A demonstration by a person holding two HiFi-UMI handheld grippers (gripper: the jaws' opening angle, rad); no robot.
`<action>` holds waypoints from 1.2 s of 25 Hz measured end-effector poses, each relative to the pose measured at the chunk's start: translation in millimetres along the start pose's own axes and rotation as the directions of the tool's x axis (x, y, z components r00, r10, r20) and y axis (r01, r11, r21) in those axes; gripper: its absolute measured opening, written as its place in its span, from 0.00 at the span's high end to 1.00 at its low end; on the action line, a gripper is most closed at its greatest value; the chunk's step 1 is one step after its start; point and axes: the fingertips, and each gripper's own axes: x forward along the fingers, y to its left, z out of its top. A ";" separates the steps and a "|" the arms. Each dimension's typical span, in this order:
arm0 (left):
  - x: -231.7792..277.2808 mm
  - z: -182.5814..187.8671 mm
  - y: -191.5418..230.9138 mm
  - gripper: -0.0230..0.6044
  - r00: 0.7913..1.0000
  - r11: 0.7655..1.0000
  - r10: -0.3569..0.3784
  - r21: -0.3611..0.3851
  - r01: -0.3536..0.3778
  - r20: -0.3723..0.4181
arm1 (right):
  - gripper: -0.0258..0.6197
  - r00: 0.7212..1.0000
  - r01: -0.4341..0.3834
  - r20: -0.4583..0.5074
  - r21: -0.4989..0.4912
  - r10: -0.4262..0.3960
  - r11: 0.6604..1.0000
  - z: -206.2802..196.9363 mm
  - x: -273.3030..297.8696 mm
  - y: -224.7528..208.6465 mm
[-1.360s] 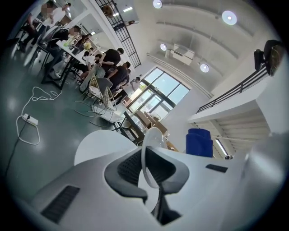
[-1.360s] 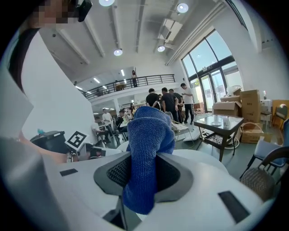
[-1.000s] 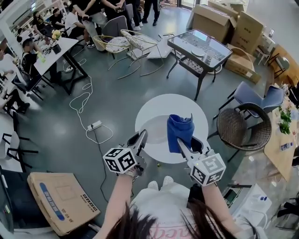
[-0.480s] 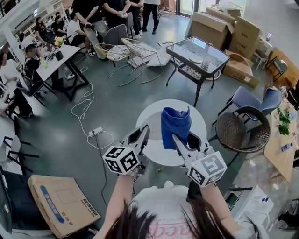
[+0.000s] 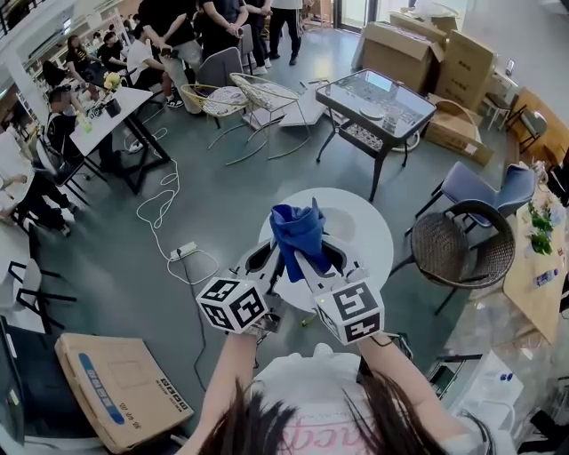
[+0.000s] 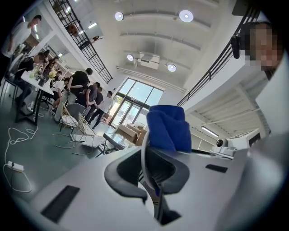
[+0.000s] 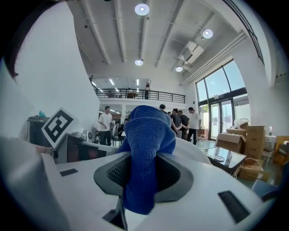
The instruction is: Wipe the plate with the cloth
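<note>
My left hand-held gripper pinches the stiff, slick, breakable plate by its rim in mid-air, while my right hand-held gripper clamps the soft, lightweight blue cloth by its bunched middle.

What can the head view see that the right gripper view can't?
Only the head view shows the flat brown cardboard box and the white power strip on the floor. Only the right gripper view shows the round ceiling lights and the railed upper balcony. Both show the right gripper shut on the blue fabric cloth, plus the black glass-topped table.
</note>
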 end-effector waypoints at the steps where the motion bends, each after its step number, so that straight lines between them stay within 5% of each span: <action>1: -0.5 -0.8 1.2 0.92 1.000 1.000 0.005 -0.001 -0.005 -0.003 | 0.75 1.000 0.003 -0.007 -0.003 -0.003 1.000 -2.7 3.4 -0.1; 15: 3.7 1.4 4.6 0.92 1.000 1.000 0.001 -0.001 -0.001 -0.008 | 0.75 0.984 0.163 -0.069 -0.011 -0.163 0.987 -19.8 1.0 -51.3; 24: 2.1 6.8 11.2 0.92 1.000 1.000 0.008 0.001 -0.008 0.006 | 0.75 0.932 0.348 -0.133 0.071 -0.337 0.935 -46.3 -42.3 -127.4; 30: 0.5 13.3 2.9 0.92 0.999 0.994 -0.012 0.107 0.007 0.038 | 0.75 0.951 0.309 -0.055 0.165 -0.304 0.937 -32.4 -64.2 -132.8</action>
